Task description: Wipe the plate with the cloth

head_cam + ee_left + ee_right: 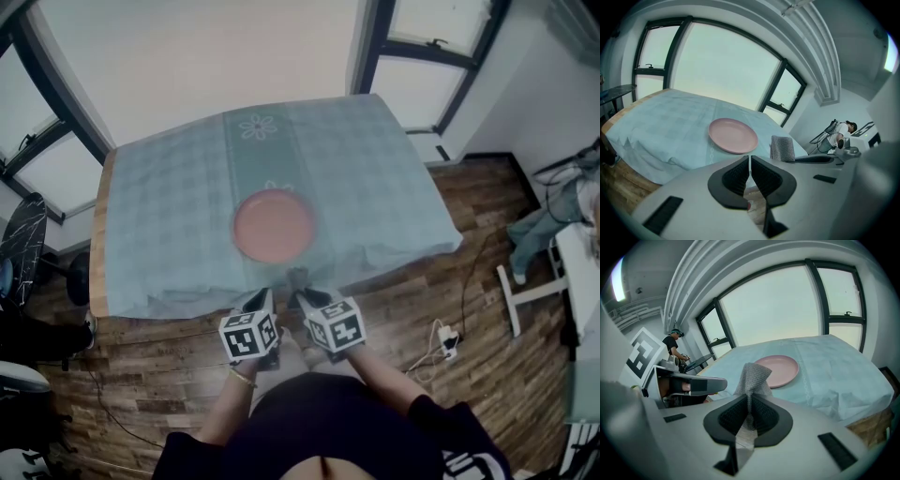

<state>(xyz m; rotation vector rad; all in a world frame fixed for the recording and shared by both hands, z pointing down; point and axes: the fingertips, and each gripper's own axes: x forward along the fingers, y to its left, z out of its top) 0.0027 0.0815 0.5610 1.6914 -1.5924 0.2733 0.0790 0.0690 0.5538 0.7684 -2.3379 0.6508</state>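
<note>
Left tongs [749, 159], right tongs [749, 398]; one cloth [753, 376]; one plate [274, 226]

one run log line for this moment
right hand-held gripper: shut on cloth | left hand-held gripper: shut, empty | plate: on tablecloth, no contact

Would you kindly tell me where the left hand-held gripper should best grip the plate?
The plate lies flat, so only its thin rim offers a hold. I'd pinch the near rim, coming in low from the near side; the left hand-held gripper, now shut, must open first.
</note>
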